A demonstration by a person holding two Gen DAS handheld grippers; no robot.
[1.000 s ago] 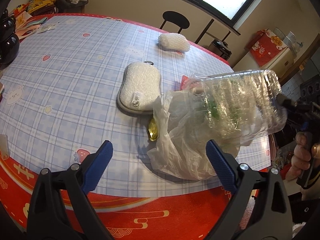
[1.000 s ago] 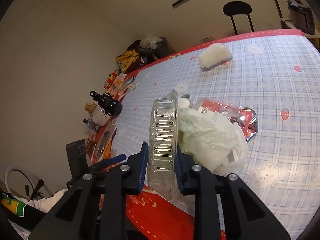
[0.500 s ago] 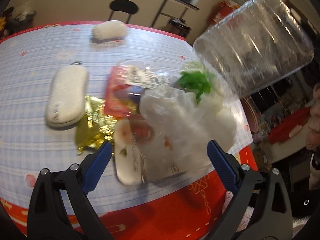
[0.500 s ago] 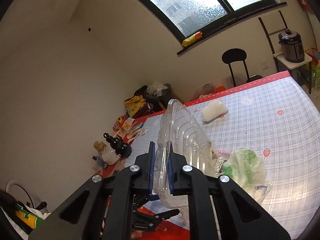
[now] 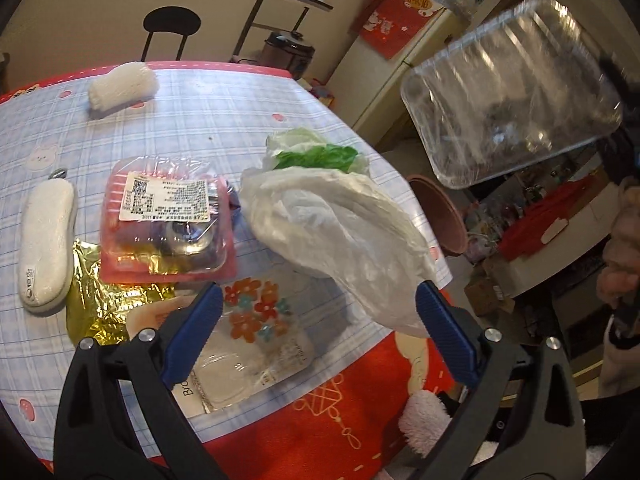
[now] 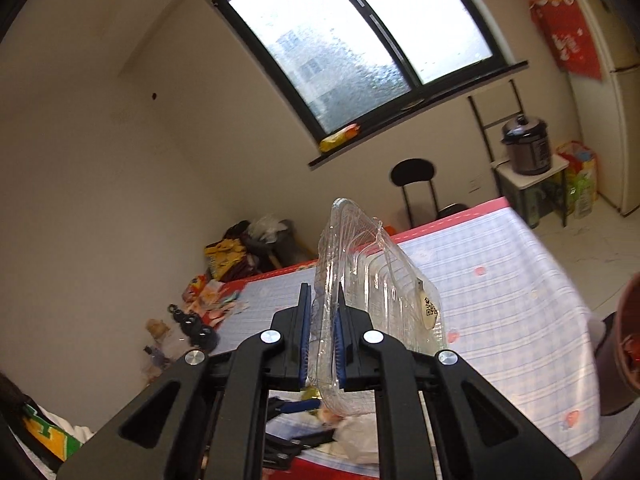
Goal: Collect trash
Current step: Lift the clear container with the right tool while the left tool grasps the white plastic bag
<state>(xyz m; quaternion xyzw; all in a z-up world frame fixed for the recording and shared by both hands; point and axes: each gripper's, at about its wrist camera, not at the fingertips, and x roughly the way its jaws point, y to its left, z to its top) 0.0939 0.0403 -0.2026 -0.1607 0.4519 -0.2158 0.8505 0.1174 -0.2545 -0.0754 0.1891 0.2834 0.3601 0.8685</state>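
Observation:
My right gripper is shut on a clear plastic clamshell container and holds it in the air off the table's right edge; it also shows in the left wrist view. My left gripper is open and empty, low over the table's near edge. Between its fingers lie a clear flowered wrapper and a white plastic bag with green leaves. Behind are a red-lidded food tray and gold foil.
The table has a blue checked cloth with a red border. A white pouch and a white foam net lie on it. A brown bin stands off the right edge. A black chair stands behind.
My right gripper has lifted the clear container off the trash pile and carried it up and right. The left view has swung right, showing the uncovered bag, tray and wrapper.

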